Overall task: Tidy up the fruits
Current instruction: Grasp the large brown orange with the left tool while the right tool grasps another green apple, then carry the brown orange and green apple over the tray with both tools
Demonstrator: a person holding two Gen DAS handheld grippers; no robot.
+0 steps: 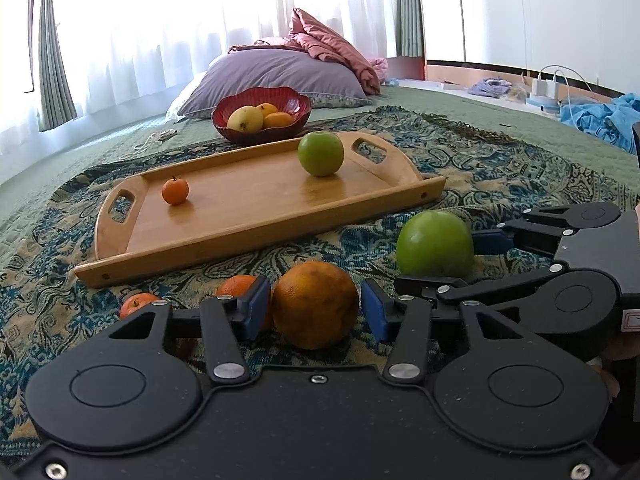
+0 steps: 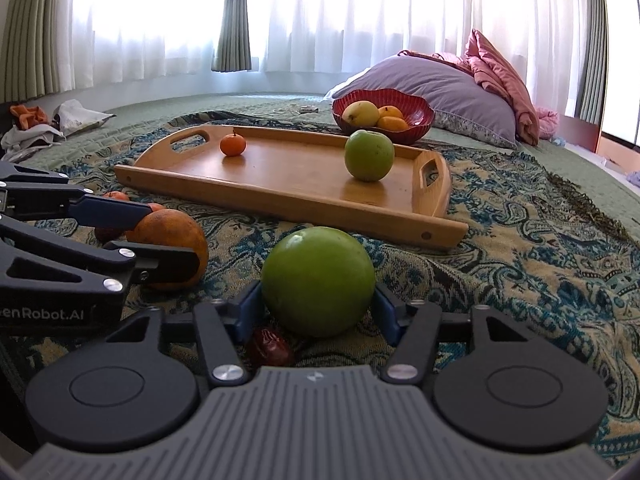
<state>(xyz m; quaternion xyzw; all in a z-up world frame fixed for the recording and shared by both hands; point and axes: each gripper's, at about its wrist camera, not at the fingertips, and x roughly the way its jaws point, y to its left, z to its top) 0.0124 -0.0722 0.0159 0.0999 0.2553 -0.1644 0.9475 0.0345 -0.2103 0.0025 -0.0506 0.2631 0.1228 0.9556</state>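
A large orange (image 1: 315, 305) is bracketed by the left gripper (image 1: 316, 310), its blue pads set just beside the peel; contact cannot be confirmed. A green apple (image 2: 318, 282) is framed closely by the right gripper (image 2: 318, 308), grip likewise uncertain. Both fruits rest on the patterned blanket (image 2: 520, 248), near a wooden tray (image 1: 240, 216) on which a second apple (image 1: 321, 153) and a mandarin (image 1: 175, 191) are seen.

— Any writing you can read?
— Only one bit: white letters "enRobot.AI" on the side of the left gripper (image 2: 168, 240), seen from the right wrist; the start is cut off at the edge.
— Anything else?
— A small pale logo on the right gripper's (image 2: 318, 300) grey body, not legible.
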